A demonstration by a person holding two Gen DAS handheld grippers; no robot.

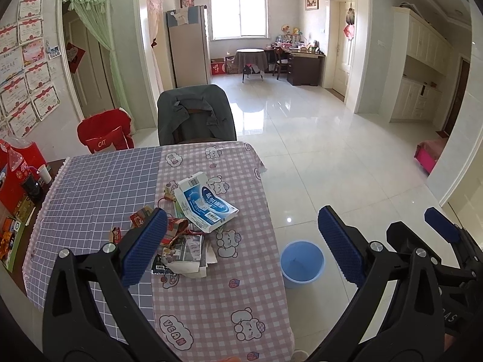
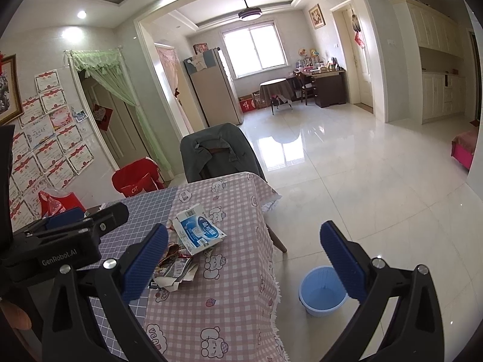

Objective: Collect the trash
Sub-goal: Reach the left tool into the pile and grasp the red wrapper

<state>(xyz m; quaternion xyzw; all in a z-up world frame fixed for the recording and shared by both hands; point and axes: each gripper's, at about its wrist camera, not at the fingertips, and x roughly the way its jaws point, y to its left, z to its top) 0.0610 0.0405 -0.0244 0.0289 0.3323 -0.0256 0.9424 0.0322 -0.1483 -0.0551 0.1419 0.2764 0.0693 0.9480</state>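
Indoors, checked tablecloth (image 1: pixel 211 301), trash pile (image 1: pixel 187 229), blue bin (image 1: pixel 302 264), tiled floor (image 1: pixel 317 157)

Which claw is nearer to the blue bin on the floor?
Right. The right claw is on the side of the blue bin; the left claw is over the table, farther away.

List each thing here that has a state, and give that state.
Left gripper: open, holding nothing.
Right gripper: open, holding nothing.
Bin: upright on floor, looks empty.
Box: torn open, flattened, on trash pile.
Wrappers: crumpled, heaped on table.
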